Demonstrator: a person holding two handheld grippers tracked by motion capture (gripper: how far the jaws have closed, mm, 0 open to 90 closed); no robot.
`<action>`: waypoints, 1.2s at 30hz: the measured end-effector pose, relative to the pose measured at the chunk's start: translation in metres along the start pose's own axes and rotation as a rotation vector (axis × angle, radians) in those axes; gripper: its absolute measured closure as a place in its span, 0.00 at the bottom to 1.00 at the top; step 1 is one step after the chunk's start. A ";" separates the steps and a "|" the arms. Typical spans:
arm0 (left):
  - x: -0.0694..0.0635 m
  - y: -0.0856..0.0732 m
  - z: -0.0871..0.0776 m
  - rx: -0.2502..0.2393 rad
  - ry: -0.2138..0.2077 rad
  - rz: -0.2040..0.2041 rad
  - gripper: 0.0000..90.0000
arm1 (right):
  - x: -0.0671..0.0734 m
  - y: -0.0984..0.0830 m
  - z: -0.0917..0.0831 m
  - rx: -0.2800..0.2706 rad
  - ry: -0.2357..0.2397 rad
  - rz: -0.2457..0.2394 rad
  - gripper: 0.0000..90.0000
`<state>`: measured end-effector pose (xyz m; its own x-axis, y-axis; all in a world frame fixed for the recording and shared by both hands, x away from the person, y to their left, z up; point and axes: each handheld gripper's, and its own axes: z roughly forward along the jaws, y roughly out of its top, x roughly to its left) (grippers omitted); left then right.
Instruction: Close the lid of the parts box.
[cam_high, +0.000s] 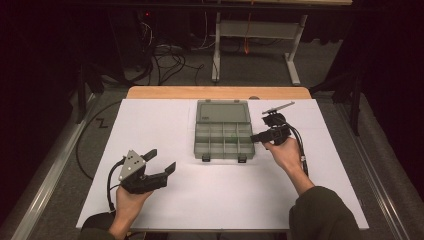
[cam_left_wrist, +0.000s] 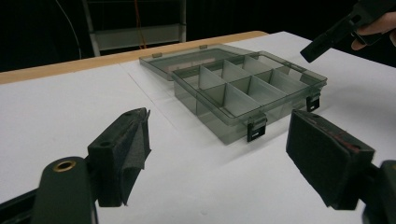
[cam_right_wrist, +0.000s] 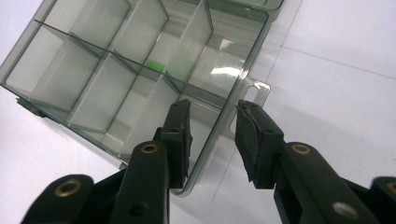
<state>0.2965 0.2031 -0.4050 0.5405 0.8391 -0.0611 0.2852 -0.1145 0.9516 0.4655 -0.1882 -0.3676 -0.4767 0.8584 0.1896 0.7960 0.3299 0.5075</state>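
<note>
A: 1 clear compartment box sits open near the table's far edge, lid flat behind it. Right gripper straddles its side wall, jaws apart, not pinching yet.

B: And the left gripper?

A: Parked wide open near the front-left corner. My worry: squeezing that thin wall one-handed could tip or skid the box. I count 8 compartments, 2 latches, 1 green bit.

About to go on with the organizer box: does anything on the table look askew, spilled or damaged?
Nothing stands out. The organizer box sits square on the white table, lid open and lying flat behind it, dividers upright. One small green item lies in a compartment; nothing is spilled. The right gripper straddles the box's side wall.
</note>
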 end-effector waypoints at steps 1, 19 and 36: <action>0.000 0.000 0.000 0.000 0.001 0.000 0.24 | 0.000 0.000 0.001 0.004 -0.002 -0.002 0.75; 0.000 0.000 -0.002 -0.002 0.007 0.004 0.24 | 0.001 0.011 0.020 0.042 -0.021 0.061 0.76; -0.001 0.000 -0.001 0.001 0.008 0.008 0.24 | 0.002 0.019 0.026 0.080 -0.055 0.089 0.72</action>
<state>0.2953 0.2029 -0.4046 0.5363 0.8425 -0.0513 0.2816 -0.1213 0.9518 0.4896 -0.1704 -0.3793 -0.3832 0.9053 0.1835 0.8625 0.2795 0.4220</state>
